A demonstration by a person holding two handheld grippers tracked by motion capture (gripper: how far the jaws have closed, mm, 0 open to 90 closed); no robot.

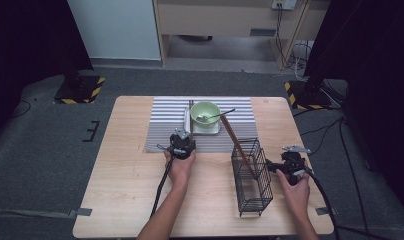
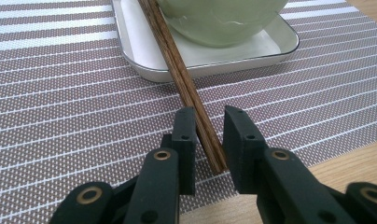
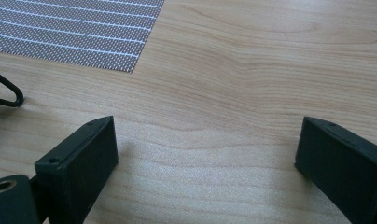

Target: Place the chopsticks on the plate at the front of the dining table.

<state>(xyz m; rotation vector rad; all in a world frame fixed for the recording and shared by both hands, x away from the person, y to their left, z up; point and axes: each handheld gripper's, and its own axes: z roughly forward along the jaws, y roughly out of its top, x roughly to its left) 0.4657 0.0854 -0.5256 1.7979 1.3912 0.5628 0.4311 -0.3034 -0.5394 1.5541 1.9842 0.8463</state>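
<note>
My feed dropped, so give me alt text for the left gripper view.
The left tongs straddle the near end of wooden chopsticks lying on a striped placemat; the chopsticks run onto a white tray holding a green bowl.

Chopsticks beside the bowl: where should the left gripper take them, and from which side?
Probably at the near ends of the chopsticks, which overhang the tray onto the placemat; come in low along their length, left gripper jaws straddling both sticks.

Wooden chopsticks (image 2: 186,84), glossy bowl (image 2: 224,21), woven placemat (image 2: 60,107).
</note>
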